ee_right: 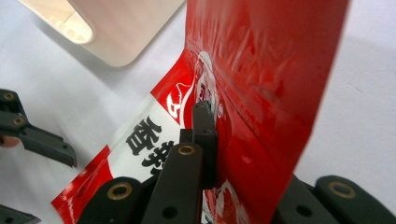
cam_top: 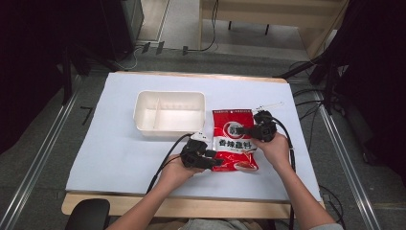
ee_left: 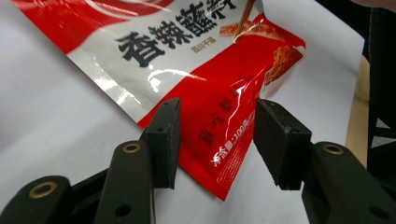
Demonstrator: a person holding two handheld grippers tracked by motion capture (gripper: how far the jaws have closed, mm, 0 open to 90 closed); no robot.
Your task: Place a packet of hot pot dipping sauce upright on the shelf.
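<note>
Right gripper (ee_right: 222, 140): jaws pinched on the red seasoning packet (ee_right: 261, 93); far jaw hidden behind the folded-up packet edge. Left gripper (ee_left: 215, 135): jaws spread, straddling the packet's (ee_left: 215, 93) lower corner, no contact visible. The high view puts the packet (cam_top: 233, 139) on the white table cover (cam_top: 119, 158), between both grippers and just right of the white divided tray (cam_top: 168, 114). There the jaw gaps are too small to read. Tray corner (ee_right: 116, 28) is cut off in the right gripper view.

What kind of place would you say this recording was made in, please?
Probably a lab or data-collection workspace: a table covered in white sheeting, metal floor rails, dark curtains at the sides, and cables across the grey floor.
</note>
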